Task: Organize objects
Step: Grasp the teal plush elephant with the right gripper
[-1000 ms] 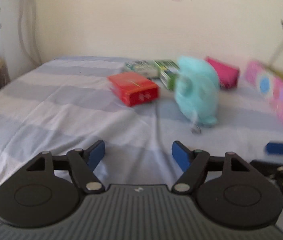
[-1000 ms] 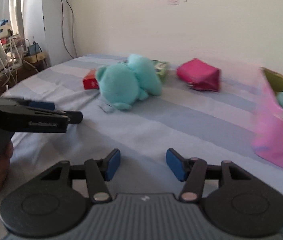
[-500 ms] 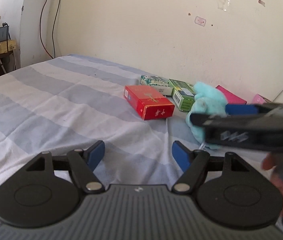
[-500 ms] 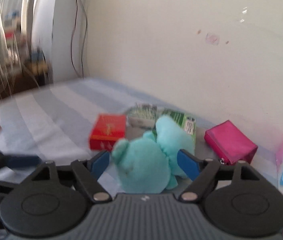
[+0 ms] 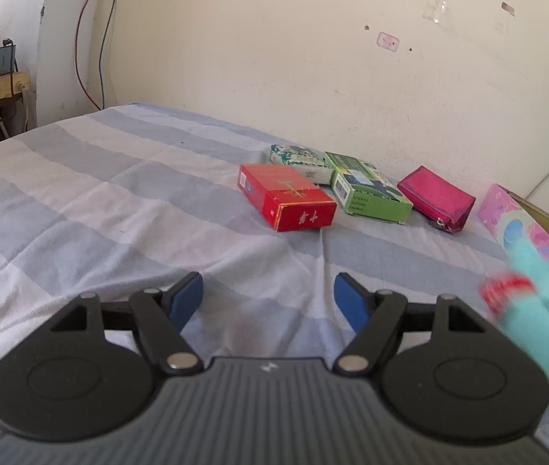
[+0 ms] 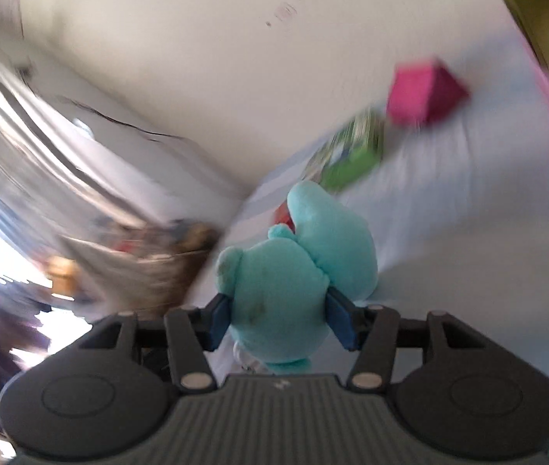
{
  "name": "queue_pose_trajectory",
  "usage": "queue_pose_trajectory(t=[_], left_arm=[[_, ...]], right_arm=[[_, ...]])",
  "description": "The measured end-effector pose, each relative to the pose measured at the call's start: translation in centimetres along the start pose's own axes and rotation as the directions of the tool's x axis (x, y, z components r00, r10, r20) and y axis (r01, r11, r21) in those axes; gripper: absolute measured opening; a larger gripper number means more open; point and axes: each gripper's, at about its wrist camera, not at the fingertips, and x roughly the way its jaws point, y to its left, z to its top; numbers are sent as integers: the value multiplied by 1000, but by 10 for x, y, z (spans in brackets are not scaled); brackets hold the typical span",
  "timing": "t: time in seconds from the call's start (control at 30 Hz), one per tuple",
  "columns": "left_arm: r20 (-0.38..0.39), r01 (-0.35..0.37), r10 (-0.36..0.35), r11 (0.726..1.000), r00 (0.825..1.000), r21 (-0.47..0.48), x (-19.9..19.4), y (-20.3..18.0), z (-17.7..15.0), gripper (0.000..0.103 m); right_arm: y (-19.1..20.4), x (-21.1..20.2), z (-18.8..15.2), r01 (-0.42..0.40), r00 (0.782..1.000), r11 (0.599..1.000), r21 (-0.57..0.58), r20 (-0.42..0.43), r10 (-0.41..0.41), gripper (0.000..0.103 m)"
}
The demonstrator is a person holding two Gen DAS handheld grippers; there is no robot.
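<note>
Nearest the right wrist camera, the right gripper (image 6: pixel 280 323) has its two blue pads pressed into the sides of the soft teal plush toy (image 6: pixel 297 271), which bulges between them and appears lifted clear of the striped blue-and-white bedsheet (image 6: pixel 449 213). That view is tilted and heavily smeared, so the hand seems to be mid-swing. The step in hand looks like the carry: toy grasped, on its way to a container. Beyond the toy the same view gives only blurred patches of the green cardboard box (image 6: pixel 352 151) and the magenta zip pouch (image 6: pixel 423 93).

The left gripper (image 5: pixel 267 302) hangs low over the sheet with its fingers spread wide and nothing between them. The left view is sharp where the right is not. Past the fingers lie the red cardboard box (image 5: pixel 286 197), touching or just beside the green box, with a white-and-green patterned box (image 5: pixel 301 159) behind them and the pouch near the wall. At its right edge it catches the teal toy as a blur beside a red smudge I cannot identify, in front of the pink printed open box (image 5: pixel 522 221), whose olive interior shows. Only the left view shows how close toy and box are.

The next move, I judge, calls for levelling the right hand over that opening and spreading its pads to drop the toy in.
</note>
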Motion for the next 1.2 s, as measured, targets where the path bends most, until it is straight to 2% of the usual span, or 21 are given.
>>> queue_pose_trajectory(t=[0.07,0.13,0.17,0.2,0.23,0.27,0.33,0.37,0.53,0.67,0.73,0.87,0.93,1.03,1.07,1.17,1.2], left_arm=[[-7,3,-3,1000,1000,10,0,-1,0,77],[-15,8,-8,1000,1000,21,1,-3,-1,81],[-18,12,-11,1000,1000,28,1,-4,-1,81],[-21,9,-8,999,1000,36,1,-5,-2,81],[-23,3,-2,999,1000,47,1,-7,-2,81],[-24,-2,3,998,1000,57,1,-9,-3,81],[-12,-4,5,997,1000,79,-2,-13,-4,81],[0,-11,11,996,1000,93,-4,-15,-5,81],[59,-34,23,981,998,191,-18,-34,-14,81],[68,-61,44,962,997,266,-18,-47,-19,81],[54,-61,48,962,997,265,-15,-45,-18,81],[7,-52,51,977,999,207,-9,-36,-15,81],[-18,-41,45,982,999,182,-6,-32,-14,81],[-52,-14,23,986,998,168,-3,-30,-14,81],[-55,-12,21,985,998,172,-2,-31,-14,82],[-62,-7,19,980,998,198,-2,-35,-16,84],[-65,-1,15,978,998,207,-2,-36,-17,85]], right_arm=[[-15,-22,-13,14,1000,998,57,-10,-13,58],[-24,-52,-25,123,990,991,52,62,-126,59],[-26,-66,-31,152,982,988,40,108,-155,61],[-27,-82,-36,191,968,981,37,159,-195,63],[-25,-94,-39,229,952,973,34,199,-231,73],[-23,-104,-43,278,931,960,21,242,-275,78],[-19,-118,-48,337,899,941,-8,299,-319,79],[-19,-121,-50,341,895,940,-12,309,-321,79],[-16,-108,-59,368,895,928,-56,294,-337,79],[-5,-97,-67,433,876,890,-141,299,-379,79],[-2,-95,-70,457,867,872,-174,304,-394,79],[2,-97,-75,479,860,852,-211,309,-407,80],[5,-97,-76,459,872,860,-223,299,-387,81],[9,-96,-81,382,910,889,-251,269,-315,80],[12,-94,-82,380,913,888,-259,258,-315,81],[27,-76,-82,417,904,853,-314,244,-352,85],[34,-69,-83,428,900,835,-346,244,-360,91]])
